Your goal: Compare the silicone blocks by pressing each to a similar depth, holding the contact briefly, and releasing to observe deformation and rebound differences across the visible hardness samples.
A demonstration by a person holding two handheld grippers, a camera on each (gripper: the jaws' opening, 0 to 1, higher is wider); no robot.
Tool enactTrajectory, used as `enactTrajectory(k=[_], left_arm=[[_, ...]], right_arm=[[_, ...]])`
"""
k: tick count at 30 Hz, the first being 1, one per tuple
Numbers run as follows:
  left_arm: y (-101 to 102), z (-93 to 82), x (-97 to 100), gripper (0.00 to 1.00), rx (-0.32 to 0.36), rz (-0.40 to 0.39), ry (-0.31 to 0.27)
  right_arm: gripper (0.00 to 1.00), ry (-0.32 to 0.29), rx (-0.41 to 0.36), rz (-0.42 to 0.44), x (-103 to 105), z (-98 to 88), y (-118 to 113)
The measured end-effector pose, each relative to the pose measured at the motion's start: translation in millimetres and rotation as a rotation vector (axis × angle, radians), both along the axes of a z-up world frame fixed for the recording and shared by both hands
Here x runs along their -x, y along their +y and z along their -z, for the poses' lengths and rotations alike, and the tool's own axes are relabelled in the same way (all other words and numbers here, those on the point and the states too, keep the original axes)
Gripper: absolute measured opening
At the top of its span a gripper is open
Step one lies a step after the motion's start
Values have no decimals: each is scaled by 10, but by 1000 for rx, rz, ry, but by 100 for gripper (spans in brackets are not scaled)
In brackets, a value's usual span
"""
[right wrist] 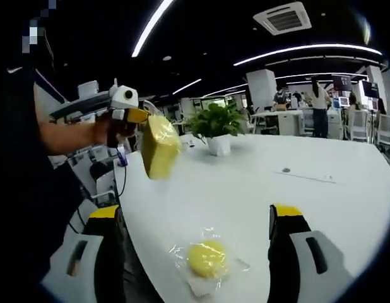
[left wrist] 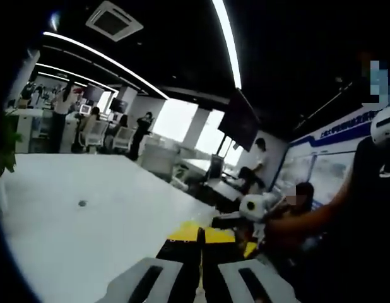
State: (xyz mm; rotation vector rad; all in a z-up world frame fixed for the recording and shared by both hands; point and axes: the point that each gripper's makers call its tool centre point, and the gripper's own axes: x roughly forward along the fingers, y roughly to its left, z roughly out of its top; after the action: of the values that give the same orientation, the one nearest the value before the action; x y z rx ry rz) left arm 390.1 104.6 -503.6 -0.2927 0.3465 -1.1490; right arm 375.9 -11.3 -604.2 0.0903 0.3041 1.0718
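- Left gripper [right wrist: 141, 123]: fingers pinching a yellow block [right wrist: 159, 146] aloft, above the white worktop [right wrist: 258, 183].
- Right gripper [right wrist: 194, 252]: fingers spread, a wrapped yellow disc [right wrist: 206, 259] between them.

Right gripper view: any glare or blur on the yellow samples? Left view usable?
Right gripper view: wrapped round yellow block sharp, slight sheen on its plastic; the lifted rectangular yellow block is soft-edged, ceiling strips bend with fisheye. Left gripper view: hazy, windows blown out, white table washed pale, own fingers dim.
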Motion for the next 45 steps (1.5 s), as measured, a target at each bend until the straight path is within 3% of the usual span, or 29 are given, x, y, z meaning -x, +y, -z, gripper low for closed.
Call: enactTrajectory(k=[4, 9, 17, 24, 27, 29, 39, 45], left_arm=[[-83, -73, 51, 0, 16, 23, -13], [-151, -130, 103, 0, 43, 43, -6], [-267, -224, 177, 0, 64, 72, -19], [-310, -288, 241, 0, 93, 96, -11], [-333, -317, 257, 0, 109, 102, -10], [-354, -331, 278, 0, 110, 112, -9], [-386, -349, 315, 0, 144, 114, -13], [-380, -337, 302, 0, 156, 104, -8]], right_arm=[[89, 7, -56, -32, -16, -119, 170], [83, -37, -54, -90, -1, -244, 370], [71, -35, -100, -170, 60, -304, 630], [64, -49, -137, -222, 178, -488, 825], [67, -37, -137, -209, 152, -481, 845], [63, -12, -157, -214, 161, -482, 858], [49, -9, -243, -217, 188, -577, 819], [30, -32, -258, -232, 229, -670, 811]])
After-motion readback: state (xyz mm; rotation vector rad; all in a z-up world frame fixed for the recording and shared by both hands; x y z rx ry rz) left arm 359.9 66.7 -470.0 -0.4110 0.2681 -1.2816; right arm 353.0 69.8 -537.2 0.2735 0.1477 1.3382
